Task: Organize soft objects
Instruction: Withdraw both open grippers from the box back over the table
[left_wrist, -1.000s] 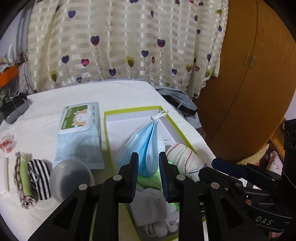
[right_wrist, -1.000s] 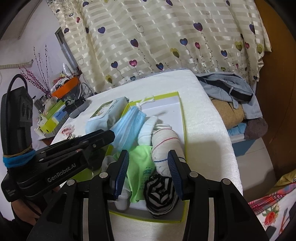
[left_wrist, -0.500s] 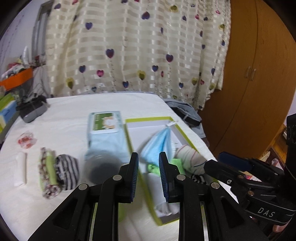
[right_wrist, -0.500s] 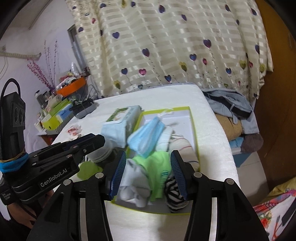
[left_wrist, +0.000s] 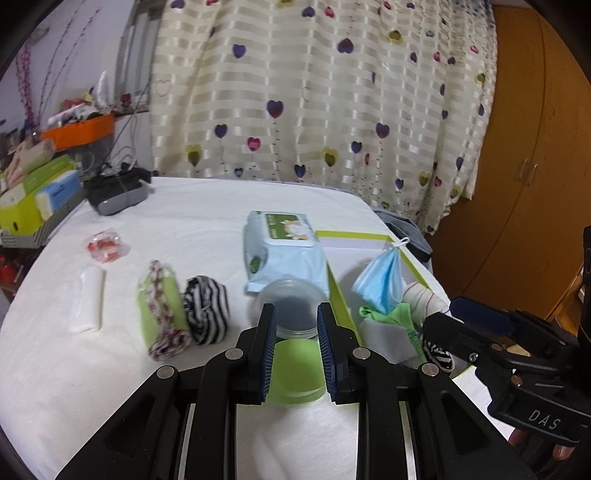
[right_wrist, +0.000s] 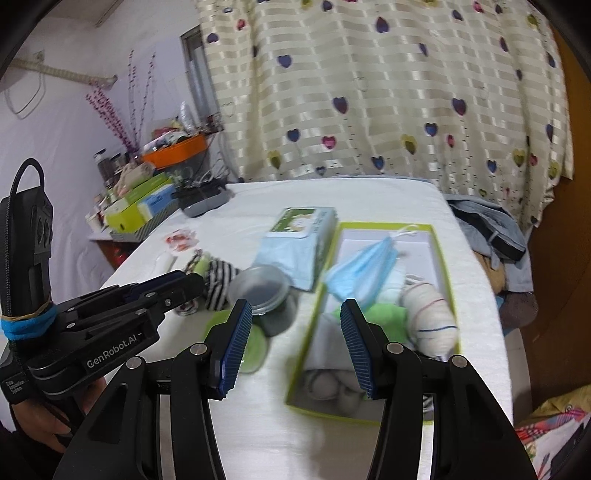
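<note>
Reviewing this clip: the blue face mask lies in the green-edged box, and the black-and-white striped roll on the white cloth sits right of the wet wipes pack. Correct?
Not quite. The face mask does lie in the green-edged box, but in the left wrist view the striped roll sits left of the wet wipes pack, beside the green floral roll.

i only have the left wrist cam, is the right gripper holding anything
observer: no. the right wrist view shows the right gripper open, its jaws have just been opening and nothing sits between them
operator: whats at the near end of the box, cant see it from here
observer: white socks lie bunched at the near end of the green-edged box
operator: anything off the bed on that side
observer: low at the right edge there is a red and yellow patterned cloth, below the level of the bed
</note>
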